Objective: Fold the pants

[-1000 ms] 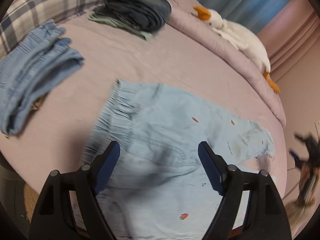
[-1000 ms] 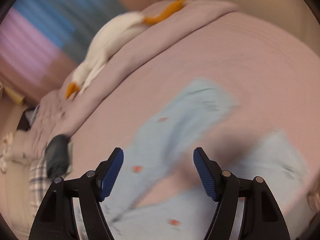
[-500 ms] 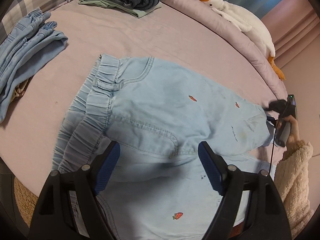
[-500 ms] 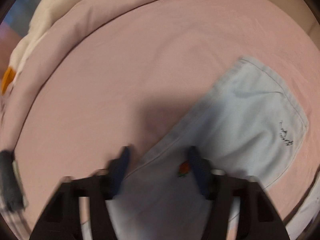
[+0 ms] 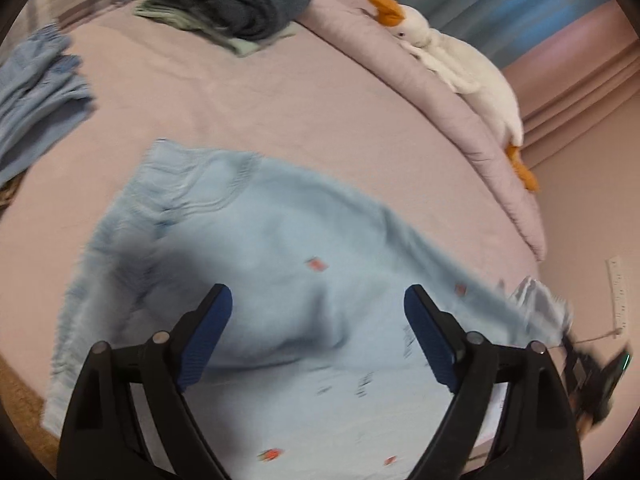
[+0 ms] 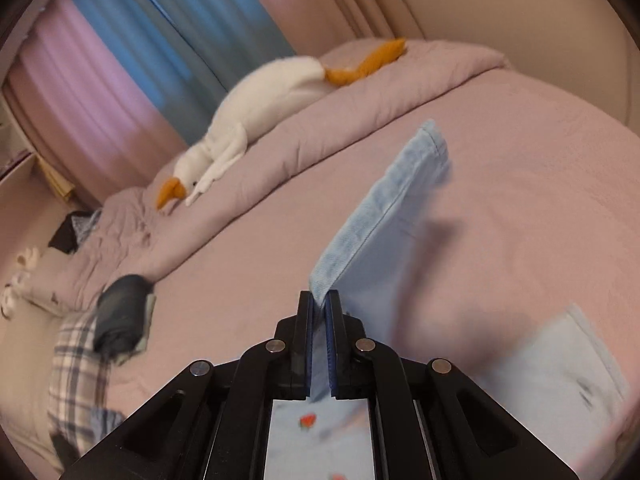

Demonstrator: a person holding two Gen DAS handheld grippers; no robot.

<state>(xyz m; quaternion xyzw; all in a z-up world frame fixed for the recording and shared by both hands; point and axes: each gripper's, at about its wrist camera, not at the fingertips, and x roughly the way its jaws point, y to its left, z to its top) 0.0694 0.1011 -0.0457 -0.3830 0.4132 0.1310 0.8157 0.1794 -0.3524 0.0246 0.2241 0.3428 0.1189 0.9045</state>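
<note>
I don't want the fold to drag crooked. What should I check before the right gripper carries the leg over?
1. Right gripper clamped on pants leg: ok.
2. Leg hem lifted off the bedspread: ok.
3. Left gripper pinning the waist side: not ok, it is open above the light blue pants.
4. Waistband flat: cannot tell, blurred.
5. Folded jeans apart from the pants: ok.

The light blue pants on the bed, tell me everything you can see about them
The light blue pants look like soft, thin denim with a gathered elastic waistband and small red strawberry prints. They lie spread on the pink bedspread, waistband toward the folded clothes. The right gripper is shut on one leg's hem, lifting it off the bed. The left gripper hovers open above the seat area.
</note>
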